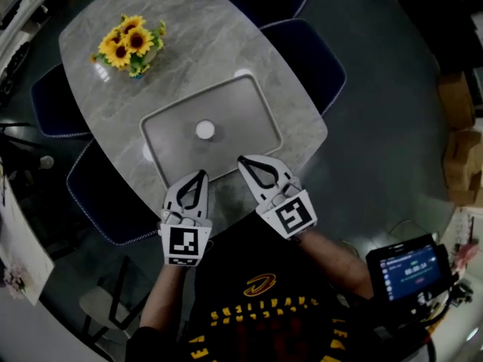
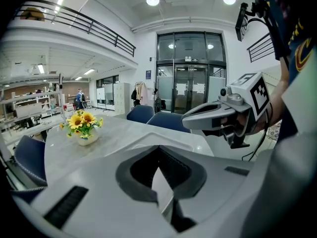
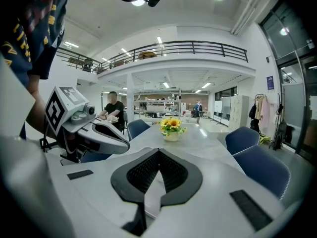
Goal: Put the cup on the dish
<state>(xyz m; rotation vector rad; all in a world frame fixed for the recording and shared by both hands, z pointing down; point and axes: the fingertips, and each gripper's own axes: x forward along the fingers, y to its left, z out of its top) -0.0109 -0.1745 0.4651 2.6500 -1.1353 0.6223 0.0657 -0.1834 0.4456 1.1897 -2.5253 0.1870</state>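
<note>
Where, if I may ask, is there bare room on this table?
Free: grey marble table between yellow sunflower bouquet and grey rectangular tray; tray floor around the small white cup. Crowded: tray's near edge, by left gripper and right gripper.

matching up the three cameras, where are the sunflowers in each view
Head view: sunflowers upper left, at the far end of the table.
Left gripper view: sunflowers left of centre, about mid-height.
Right gripper view: sunflowers near centre.
Shared landmark: the grey marble table they stand on.

White cup [image 1: 205,130] on grey dish [image 1: 245,115]
</note>
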